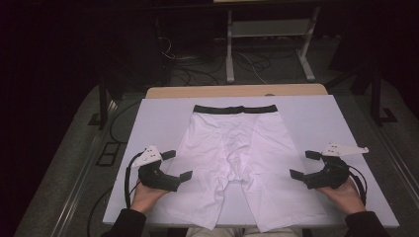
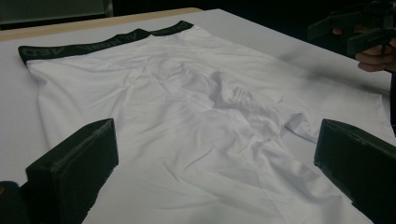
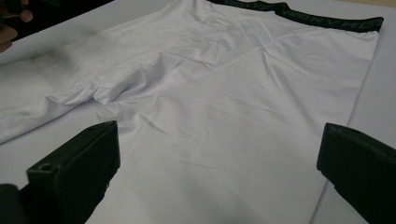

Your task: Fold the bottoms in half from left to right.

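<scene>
You hold both grippers, left (image 1: pixel 178 165) and right (image 1: pixel 300 164), wide open flanking the flat shorts (image 1: pixel 232 158), ready to pinch its legs

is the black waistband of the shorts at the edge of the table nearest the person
No, the waistband lies at the far end of the white shorts, while the leg openings point toward the person at the near edge of the table.

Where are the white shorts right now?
In the high view the shorts lie flat mid-table, black waistband at the far side, between the left gripper and right gripper.
</scene>
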